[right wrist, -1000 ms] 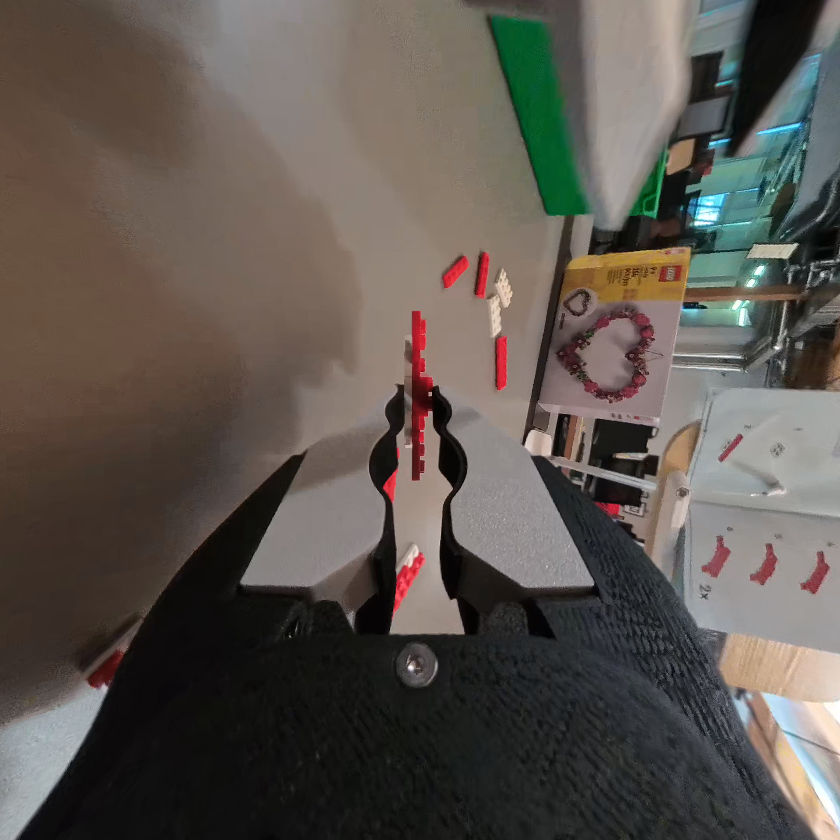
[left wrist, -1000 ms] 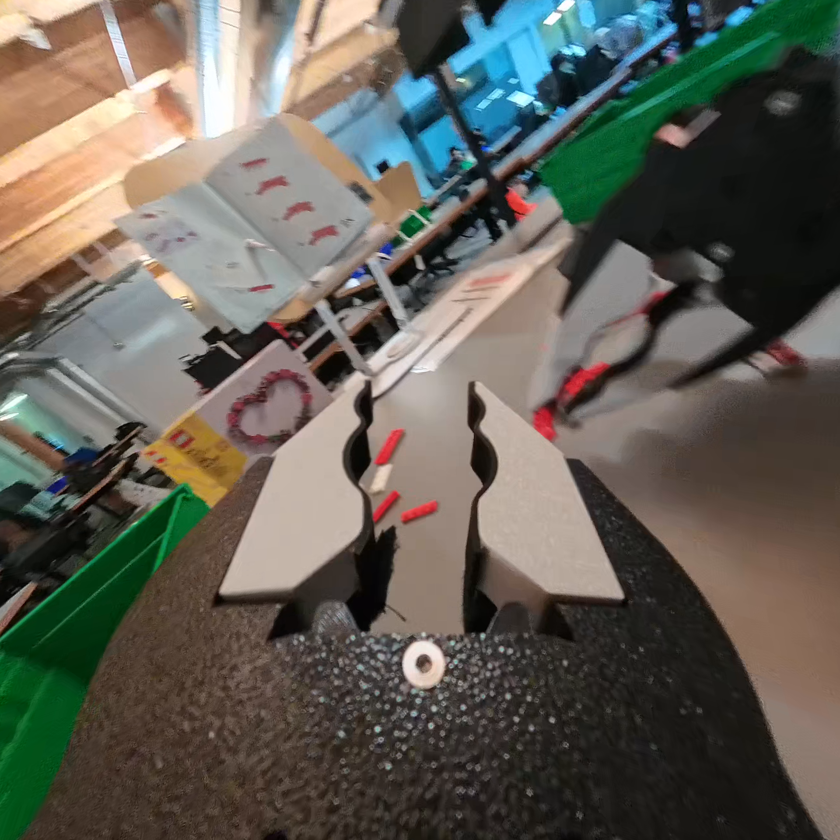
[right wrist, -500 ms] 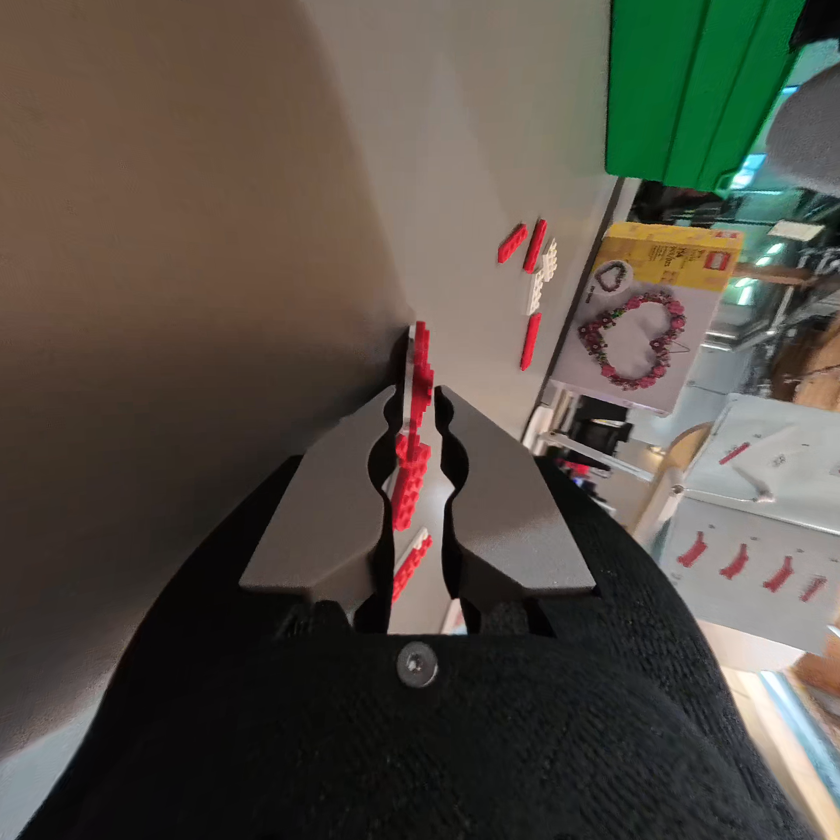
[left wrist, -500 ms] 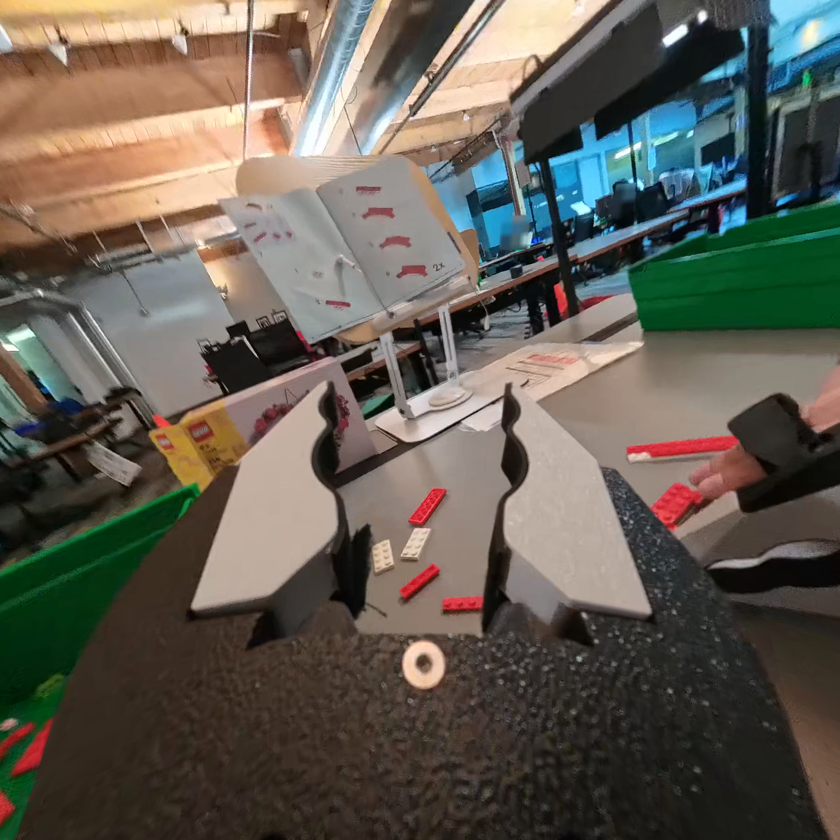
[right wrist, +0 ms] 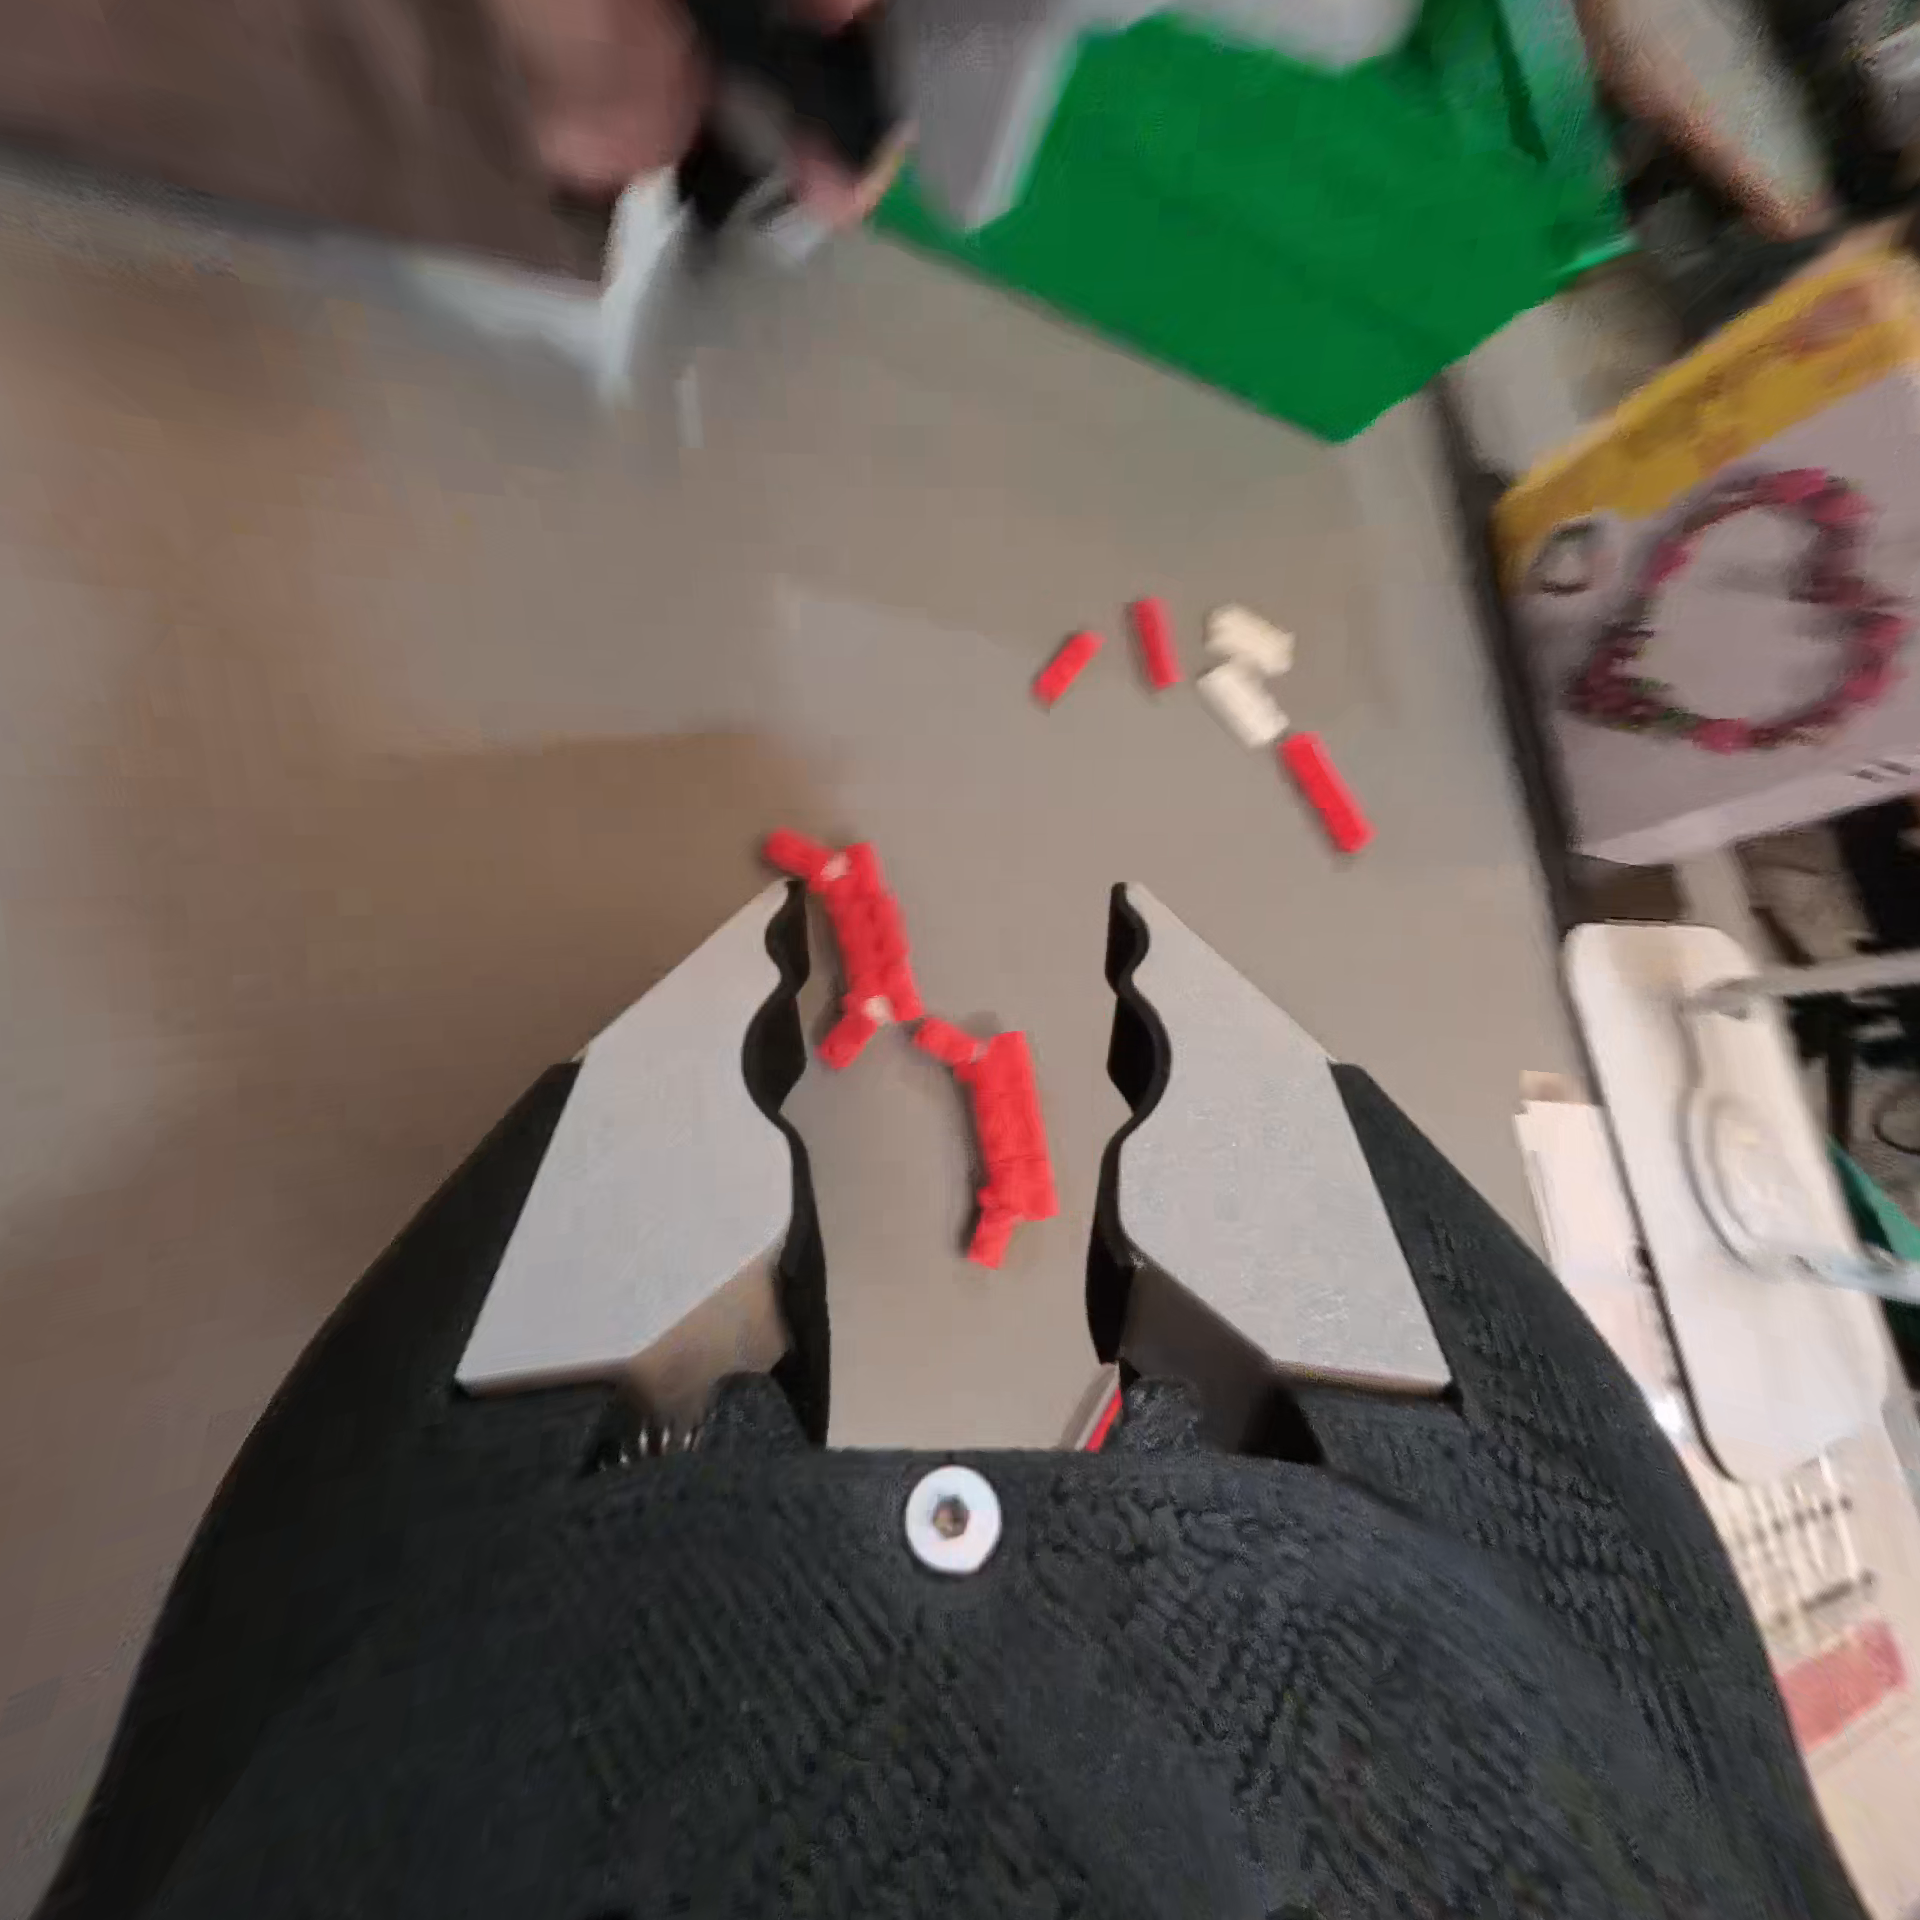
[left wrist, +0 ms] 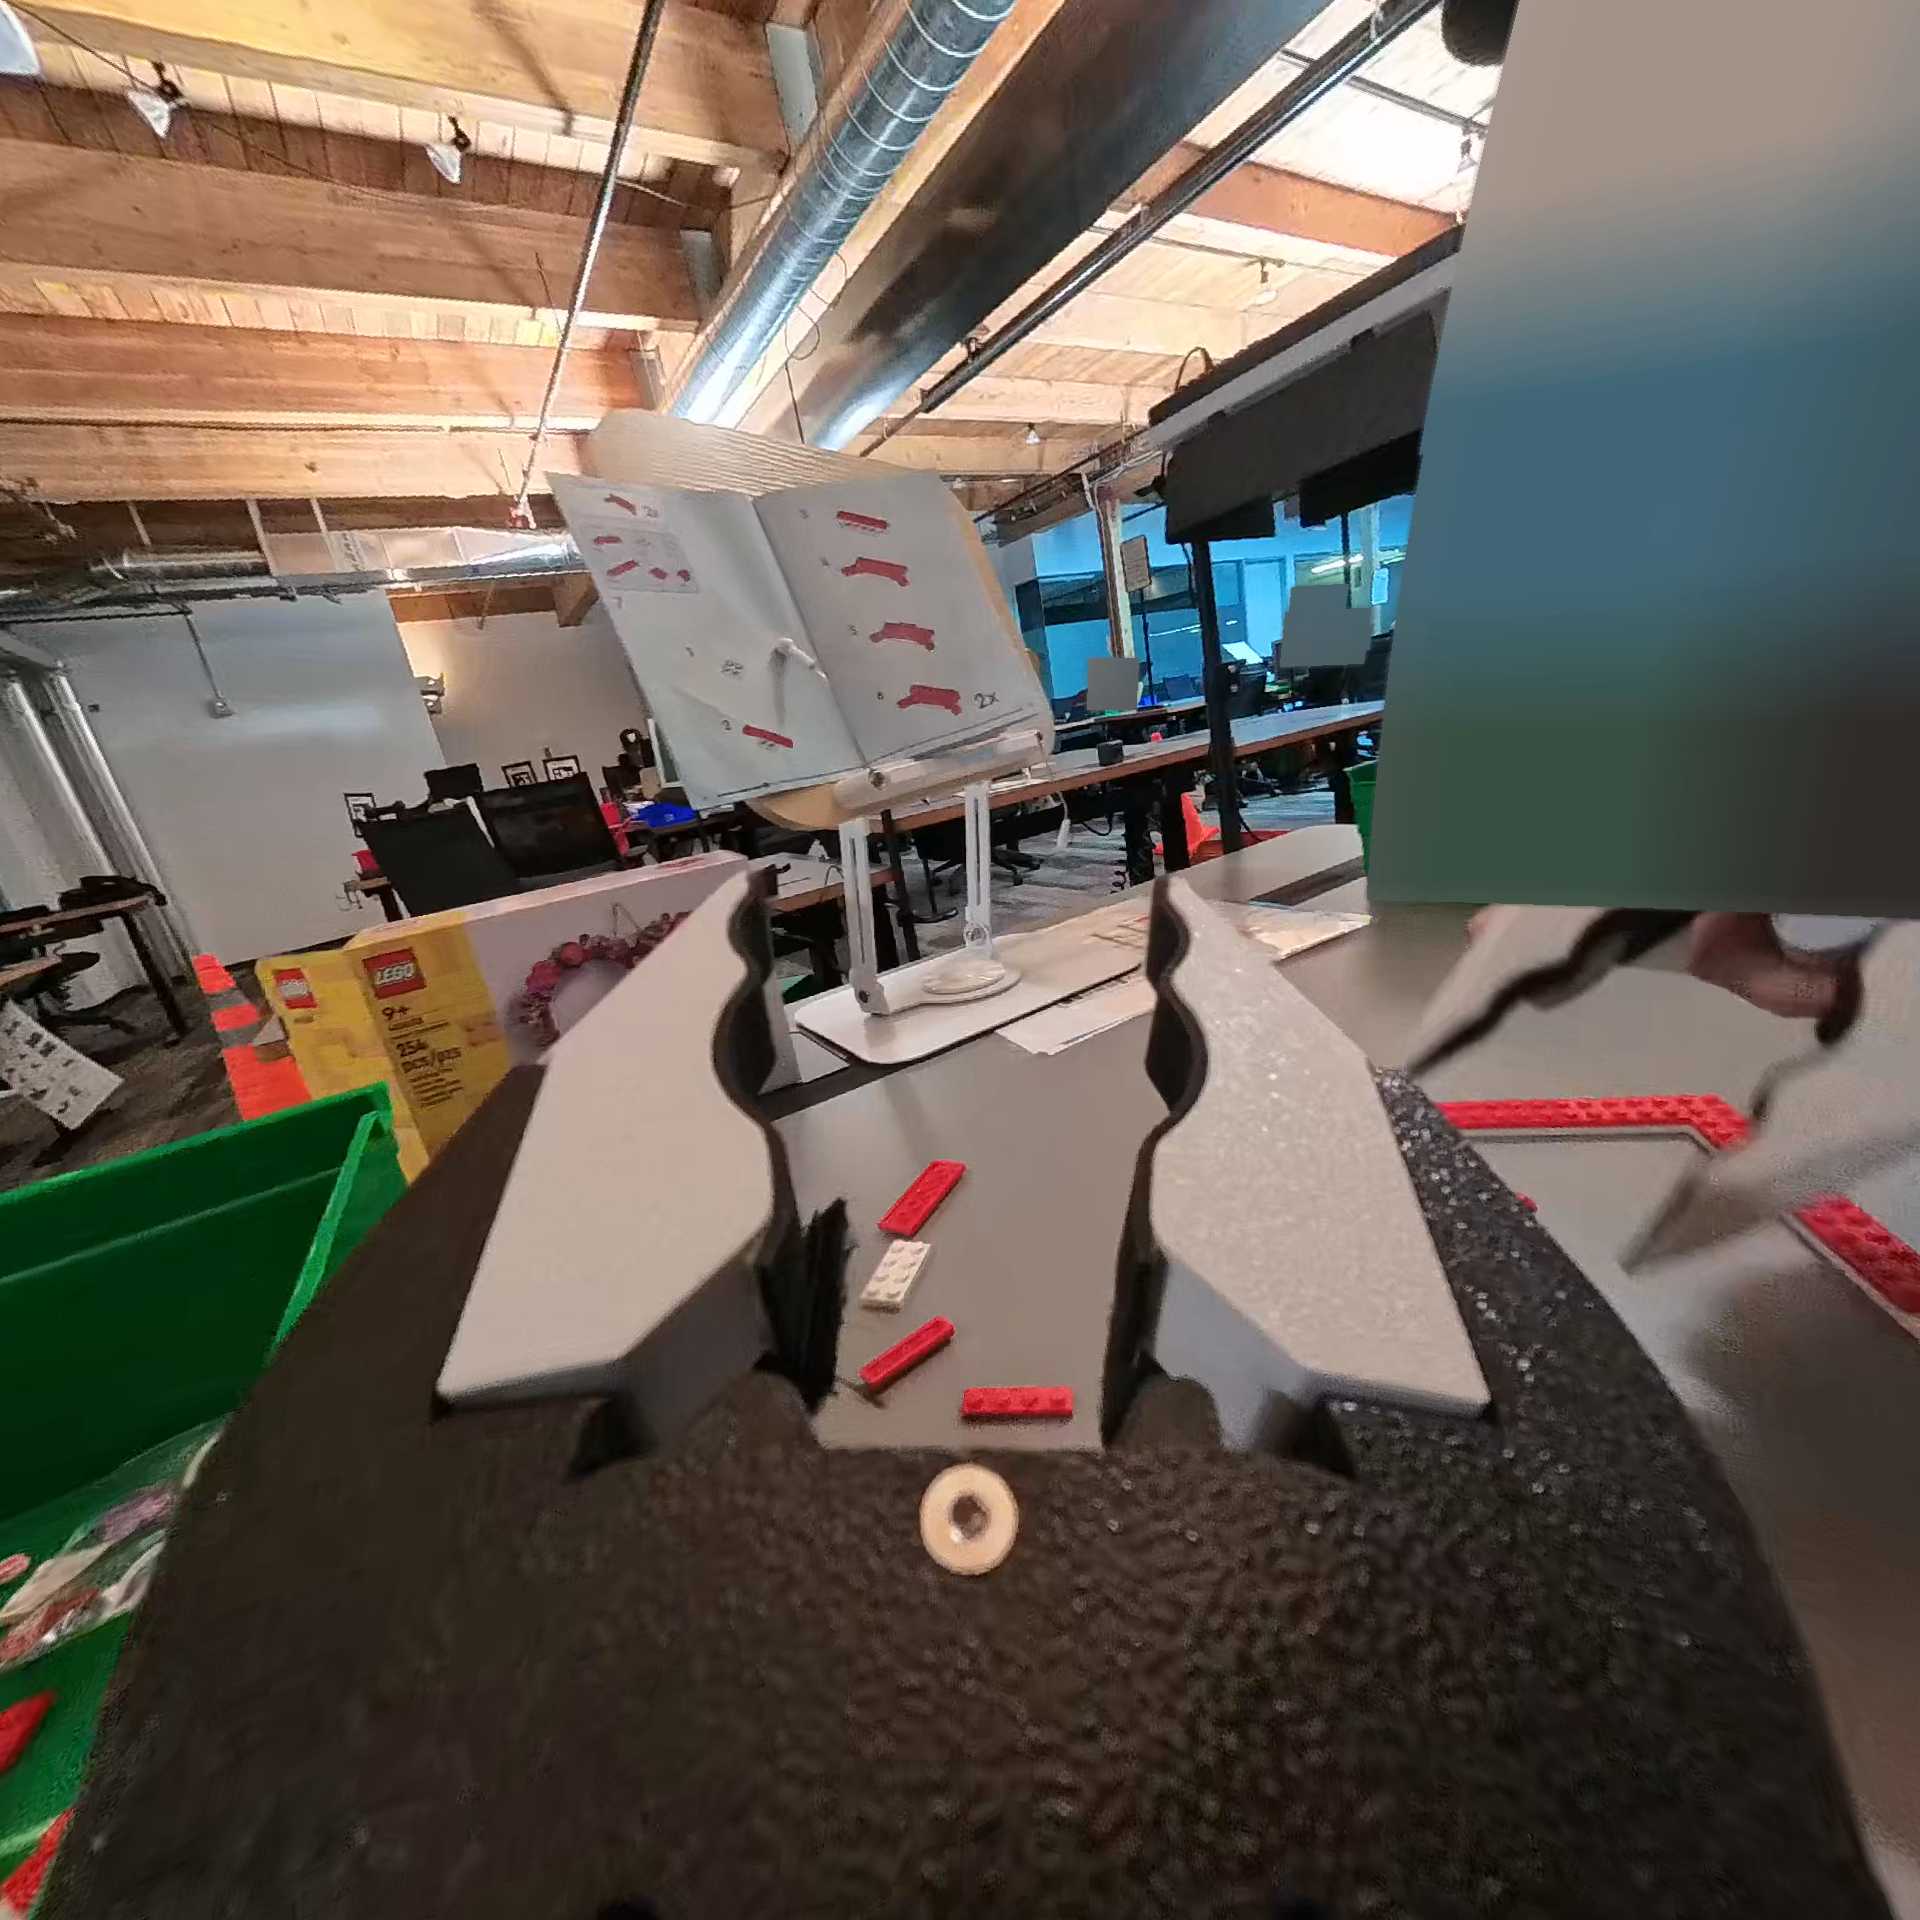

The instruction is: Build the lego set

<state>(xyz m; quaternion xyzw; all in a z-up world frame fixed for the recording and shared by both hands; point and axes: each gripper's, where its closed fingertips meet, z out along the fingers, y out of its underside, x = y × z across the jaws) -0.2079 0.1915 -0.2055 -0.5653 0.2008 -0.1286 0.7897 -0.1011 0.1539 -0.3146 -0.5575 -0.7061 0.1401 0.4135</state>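
My left gripper (left wrist: pixel 956 891) is open and empty, held over the grey table (left wrist: pixel 997 1122). Between its fingers lie three red plates (left wrist: pixel 923 1197) and a white plate (left wrist: pixel 896 1274). My right gripper (right wrist: pixel 954 894) is open and empty, just above two red built sections (right wrist: pixel 868 945) (right wrist: pixel 1003 1132) that lie flat on the table between its fingers. The same sections show at the right of the left wrist view (left wrist: pixel 1590 1114), with the right gripper's fingers (left wrist: pixel 1538 982) blurred over them.
An open instruction booklet (left wrist: pixel 800 644) stands on a white stand behind the plates. The set's box (left wrist: pixel 416 1008) and a green bin (left wrist: pixel 156 1247) are at the left. In the right wrist view, loose red and white plates (right wrist: pixel 1242 707) lie beyond the sections, near the bin (right wrist: pixel 1195 208) and box (right wrist: pixel 1714 623).
My right gripper has opened and let go of the red section it held on edge; it now lies flat on the table. My left gripper has opened wider and tilted up to level.
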